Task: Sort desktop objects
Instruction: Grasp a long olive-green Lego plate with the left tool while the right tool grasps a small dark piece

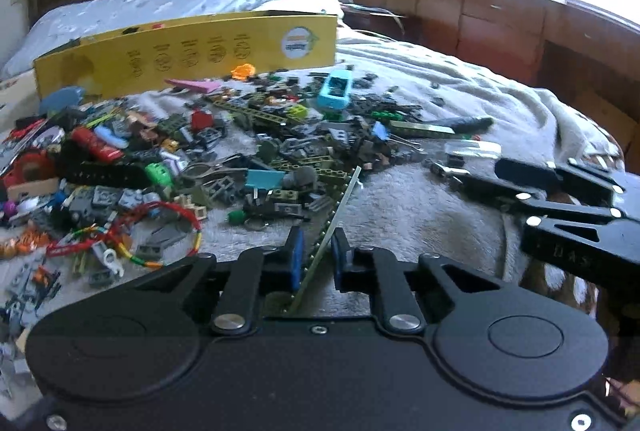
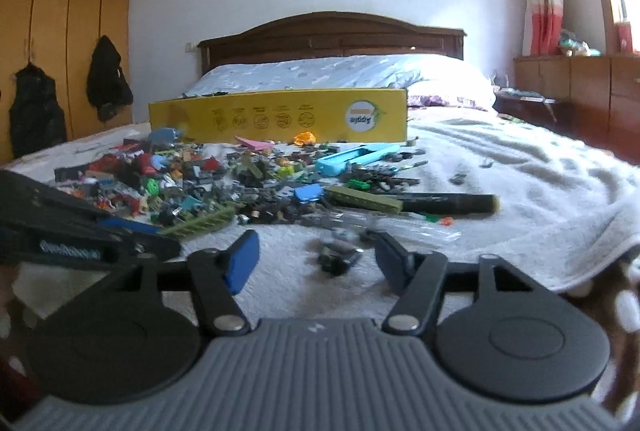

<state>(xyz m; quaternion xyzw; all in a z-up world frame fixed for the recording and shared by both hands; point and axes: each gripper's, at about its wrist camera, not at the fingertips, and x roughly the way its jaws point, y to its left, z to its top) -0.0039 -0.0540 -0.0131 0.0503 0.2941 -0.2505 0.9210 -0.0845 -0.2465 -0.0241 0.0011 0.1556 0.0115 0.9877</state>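
A big pile of small toy bricks and parts [image 1: 224, 147] lies on a white blanket on a bed; it also shows in the right wrist view [image 2: 248, 187]. My left gripper [image 1: 318, 243] is shut on a thin olive-green studded plate [image 1: 332, 219], held on edge and tilted up to the right. My right gripper [image 2: 316, 251] is open and empty, low over the blanket, with a small dark brick piece [image 2: 338, 258] between its blue pads [image 2: 242, 261]. The right gripper also shows at the right of the left wrist view [image 1: 480, 179].
A long yellow cardboard box [image 1: 192, 47] stands behind the pile, also seen in the right wrist view [image 2: 280, 115]. A light blue toy car body [image 1: 336, 89], a black marker-like tube [image 2: 448, 203] and a red beaded cord [image 1: 168, 227] lie in the clutter. Pillows and headboard are beyond.
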